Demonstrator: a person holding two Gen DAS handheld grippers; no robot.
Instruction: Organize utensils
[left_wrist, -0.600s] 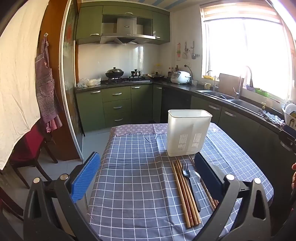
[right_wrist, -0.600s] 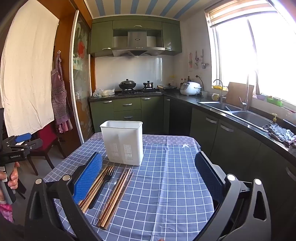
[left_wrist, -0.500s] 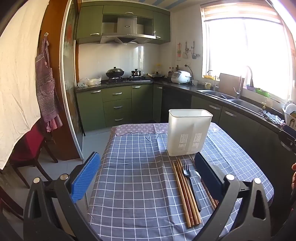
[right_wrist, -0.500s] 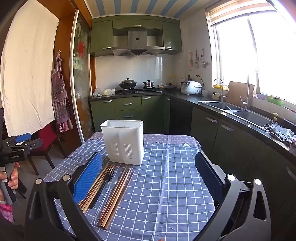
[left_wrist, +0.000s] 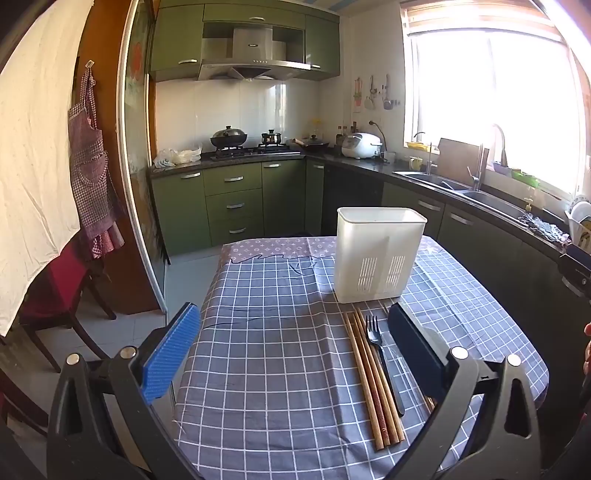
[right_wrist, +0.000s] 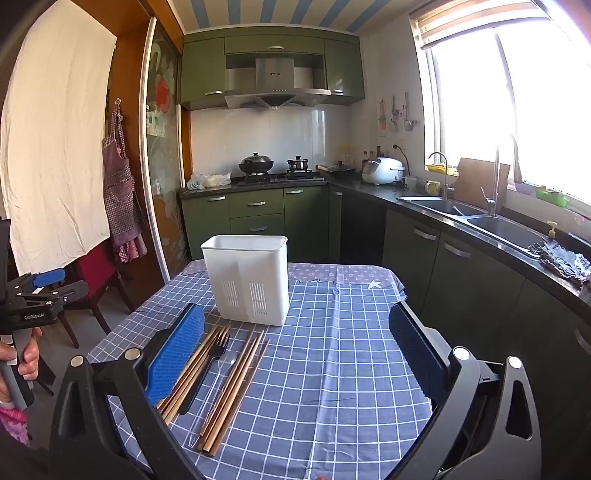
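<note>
A checked cloth covers the worktop (left_wrist: 280, 369), bare across its left half. The ribbed white plastic holder (left_wrist: 378, 254) stands upright toward the far edge, and just before it lie wooden chopsticks (left_wrist: 371, 384) beside a black fork (left_wrist: 382, 358). The left hand-held gripper (left_wrist: 295, 347) and the right hand-held gripper (right_wrist: 299, 350) both gape wide, holding nothing.

right gripper (right_wrist: 295, 343) wide open, nothing between the pads | white utensil holder (right_wrist: 247, 278) upright on checked tablecloth (right_wrist: 351, 350) | chopsticks (right_wrist: 236, 384), black fork (right_wrist: 208, 365), clear spoon (right_wrist: 218, 376) lying just near of it | left gripper (right_wrist: 40, 295) far left
</note>
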